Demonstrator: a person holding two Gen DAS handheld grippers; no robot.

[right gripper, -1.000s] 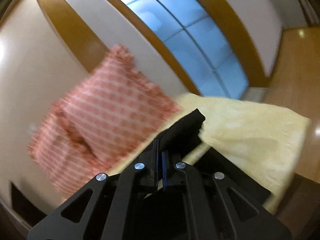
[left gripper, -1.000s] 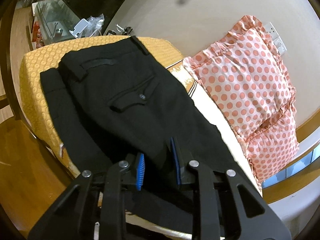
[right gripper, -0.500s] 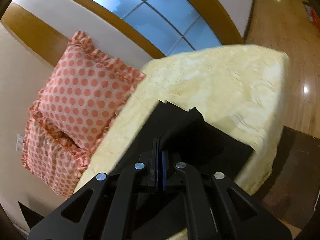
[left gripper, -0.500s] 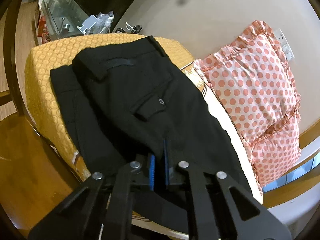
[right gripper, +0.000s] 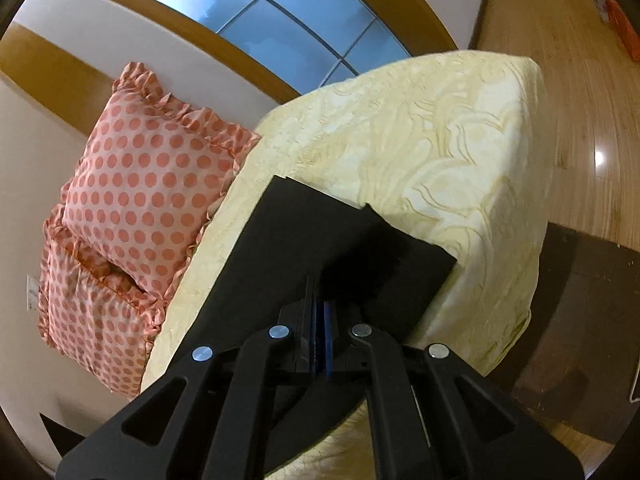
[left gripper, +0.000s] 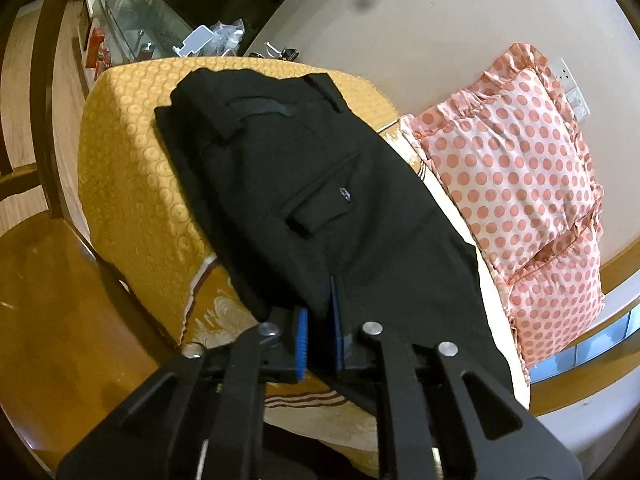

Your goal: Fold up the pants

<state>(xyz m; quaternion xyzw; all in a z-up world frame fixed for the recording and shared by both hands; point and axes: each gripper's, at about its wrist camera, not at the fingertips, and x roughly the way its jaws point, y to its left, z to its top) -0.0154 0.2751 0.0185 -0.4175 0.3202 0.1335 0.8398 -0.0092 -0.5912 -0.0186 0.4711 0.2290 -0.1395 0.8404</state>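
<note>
Left wrist view: the left gripper [left gripper: 318, 338] has its jaws nearly together, clamped on a fold of the black pants [left gripper: 320, 184], with blue pads [left gripper: 302, 342] showing on either side of the cloth. The gripper reaches in from below, angled down onto the bed. Ahead of the jaws the pants stretch away, a flapped back pocket [left gripper: 320, 208] just beyond the fingertips and the waistband [left gripper: 256, 110] farther off. Under that far end lies an orange dotted cover [left gripper: 132, 152]. Right of the jaws a pink polka-dot pillow [left gripper: 516, 184] leans against a pale wall [left gripper: 440, 20], where a white socket plate [left gripper: 570, 84] sits. Left of the jaws is a wooden floor [left gripper: 52, 320]; far ahead stands a glass case [left gripper: 132, 24] with small clutter beside it.

Right wrist view: the right gripper [right gripper: 320, 332] has its jaws shut tight on the pants [right gripper: 320, 240] at a leg edge, only a thin sliver between the pads. It too points down at the bed. Beyond the jaws the leg ends lie flat, hems square, on a pale yellow bedspread [right gripper: 440, 140]. Left of the jaws the pillow [right gripper: 148, 192] rests against the wall; far ahead a wood-framed window [right gripper: 280, 16] shows blue panes. Right of the jaws a wood floor [right gripper: 580, 80] runs off, with a dark mat [right gripper: 580, 312] nearer.
</note>
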